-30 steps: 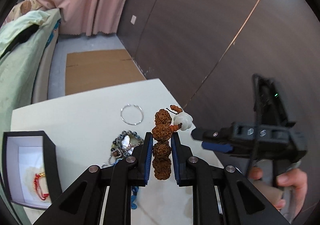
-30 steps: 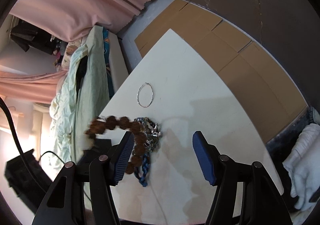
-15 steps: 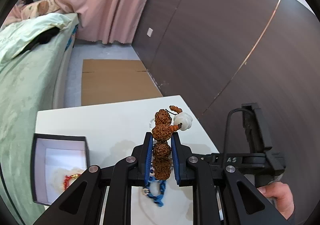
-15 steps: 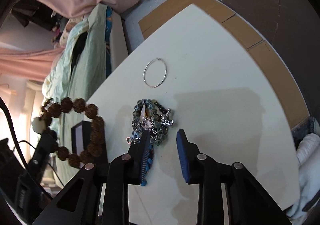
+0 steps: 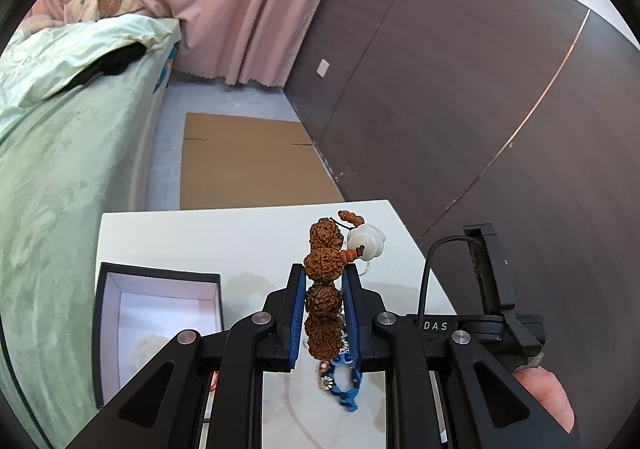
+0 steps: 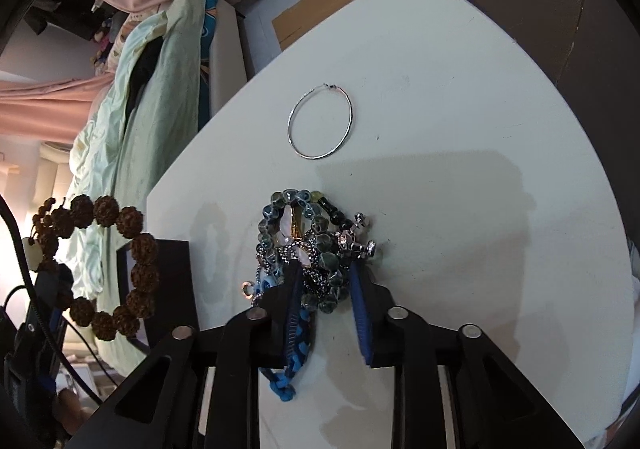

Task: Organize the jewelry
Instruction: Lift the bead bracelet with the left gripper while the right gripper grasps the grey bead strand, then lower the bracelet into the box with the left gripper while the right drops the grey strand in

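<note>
**Two grippers at work over a white surface beside the bed**

Here the white surface (image 6: 460,153) serves as the landmark. Above its near left part, the left gripper (image 5: 323,277) has its jaws clamped on a brown seed-bead bracelet (image 5: 323,273), which hangs clear of the surface; a white carved bead (image 5: 367,242) sits at the bracelet's far end. On the surface's left edge stands an open black box (image 5: 158,277) with a white lining, something pale and red lying in its bottom.

Near the middle of the surface lies a tangled heap of jewelry (image 6: 310,245): grey-blue beads, sparkling chain and a blue braided cord (image 6: 294,349). The right gripper (image 6: 326,273) has just been closing its jaws, which now stand narrow on either side of the heap's near part; whether the pads actually press on it I cannot tell. Beyond the heap, apart from it, a thin silver hoop (image 6: 320,123) lies flat.

Left of the surface runs a bed (image 5: 60,153) under a pale green cover. Past the surface's far edge, flat cardboard (image 5: 248,165) lies on a grey floor, with a pink curtain (image 5: 248,1) behind it. To the right of the surface rises a dark wood-grain wall (image 5: 480,89).
</note>
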`<state>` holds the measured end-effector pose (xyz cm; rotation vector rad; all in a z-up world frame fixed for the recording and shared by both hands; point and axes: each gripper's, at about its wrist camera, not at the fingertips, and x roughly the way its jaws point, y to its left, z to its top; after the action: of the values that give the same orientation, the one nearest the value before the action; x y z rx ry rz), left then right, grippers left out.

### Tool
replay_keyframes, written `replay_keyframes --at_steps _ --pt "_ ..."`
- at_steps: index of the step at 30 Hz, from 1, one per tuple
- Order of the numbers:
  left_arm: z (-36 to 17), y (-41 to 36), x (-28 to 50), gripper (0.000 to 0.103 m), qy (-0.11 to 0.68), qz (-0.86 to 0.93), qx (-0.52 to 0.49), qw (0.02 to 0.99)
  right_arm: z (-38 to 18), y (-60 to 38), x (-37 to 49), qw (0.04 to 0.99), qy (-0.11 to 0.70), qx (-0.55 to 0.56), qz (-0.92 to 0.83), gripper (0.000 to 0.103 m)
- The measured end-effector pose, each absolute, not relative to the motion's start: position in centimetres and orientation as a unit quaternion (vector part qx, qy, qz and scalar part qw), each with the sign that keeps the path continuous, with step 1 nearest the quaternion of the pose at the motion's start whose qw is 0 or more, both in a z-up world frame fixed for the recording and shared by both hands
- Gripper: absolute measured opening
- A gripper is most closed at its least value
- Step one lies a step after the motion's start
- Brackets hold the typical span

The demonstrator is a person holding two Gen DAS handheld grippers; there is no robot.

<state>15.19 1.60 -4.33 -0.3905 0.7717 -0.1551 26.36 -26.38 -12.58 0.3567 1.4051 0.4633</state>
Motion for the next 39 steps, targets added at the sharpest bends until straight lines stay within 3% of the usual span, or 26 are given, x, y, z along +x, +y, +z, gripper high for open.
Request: replay_keyframes --at_steps 2,4,20,33,35,37,39 --pt "-4.3 1.9 15.1 0.019 0.372 -0.068 -0.186 0.907 -12.5 -26.4 26.4 0.724 0.637 0.163 0.209 0.019" --pt "-4.2 2.1 14.9 0.019 0.370 -0.065 -0.187 0.908 -12.3 -26.4 26.2 0.725 0.634 0.164 0.211 0.010" --pt "-2.4 4.2 12.0 0.019 0.348 -0.038 -0.198 0.916 -4.5 -27.0 22.4 0.768 0.543 0.181 0.287 0.010" --pt "-4.0 7.8 10.3 0.019 0.366 -0.005 -0.241 0.899 -1.9 -26.2 19.1 0.779 0.508 0.199 0.309 0.010" --pt "-4.6 8.5 10.4 0.027 0.384 0.000 -0.263 0.885 -1.7 -25.8 18.4 0.780 0.503 0.198 0.315 0.010" --pt "-4.9 9.3 10.0 0.055 0.386 0.005 -0.281 0.879 -1.6 -25.3 18.0 0.779 0.501 0.198 0.319 0.010" --pt "-4.7 9.9 9.2 0.073 0.372 0.018 -0.288 0.882 -1.6 -25.0 17.6 0.778 0.500 0.198 0.325 0.010"
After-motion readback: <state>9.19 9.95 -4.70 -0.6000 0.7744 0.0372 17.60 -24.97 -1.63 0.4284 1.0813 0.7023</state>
